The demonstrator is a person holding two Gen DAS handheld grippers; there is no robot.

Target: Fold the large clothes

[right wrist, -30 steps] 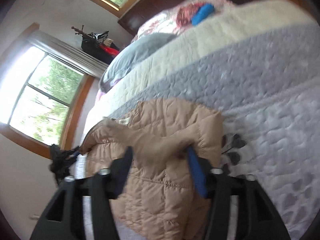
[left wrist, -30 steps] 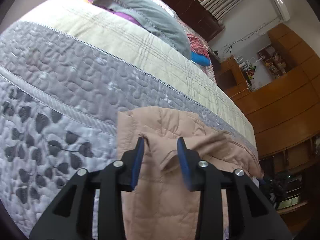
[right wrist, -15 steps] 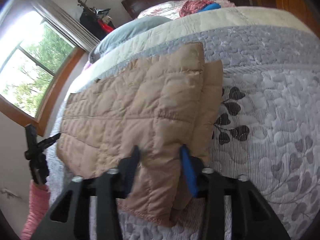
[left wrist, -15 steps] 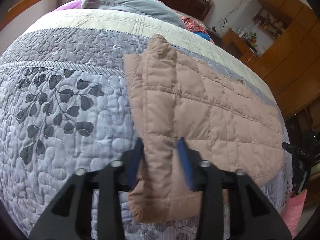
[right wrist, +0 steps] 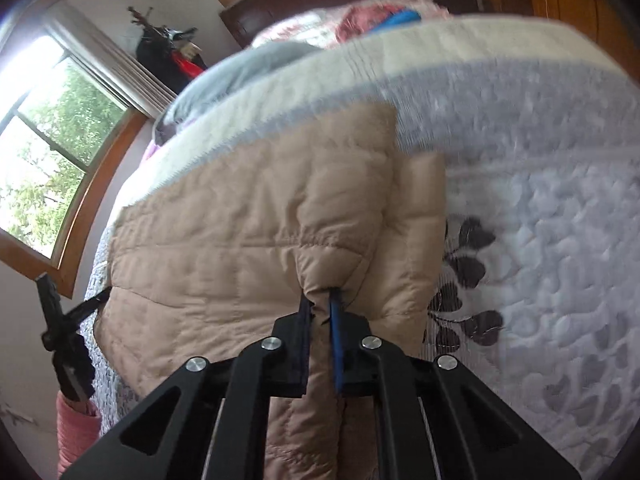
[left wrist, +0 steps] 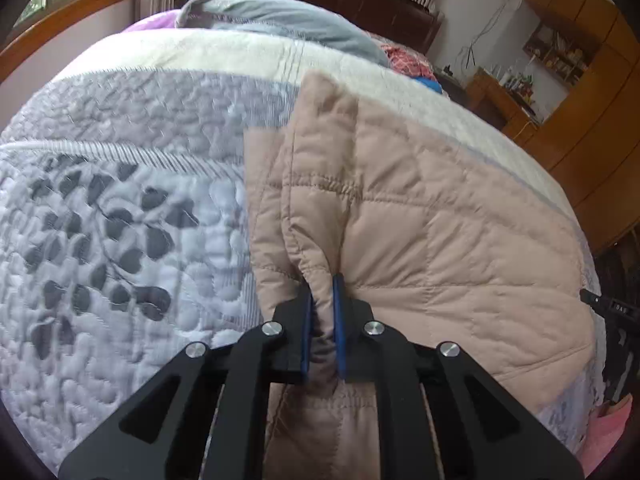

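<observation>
A tan quilted puffer jacket (left wrist: pixel 432 224) lies spread on the bed's grey patterned quilt (left wrist: pixel 120 216). My left gripper (left wrist: pixel 322 292) is shut on a pinched ridge of the jacket's near edge, at its left side. In the right wrist view the same jacket (right wrist: pixel 248 232) fills the middle. My right gripper (right wrist: pixel 320 304) is shut on a pinch of its near edge, at its right side. A narrow folded strip (right wrist: pixel 428 216) of the jacket lies along that side.
A grey pillow (left wrist: pixel 280 20) and red and blue items (right wrist: pixel 384 20) lie at the bed's head. Wooden cabinets (left wrist: pixel 592 128) stand to the right, a window (right wrist: pixel 48 136) to the left. The other gripper (right wrist: pixel 64 336) shows at the bed's corner.
Both grippers closed from open to shut on the jacket's near edge. Before that the jacket was swung down and laid flat on the quilt.
</observation>
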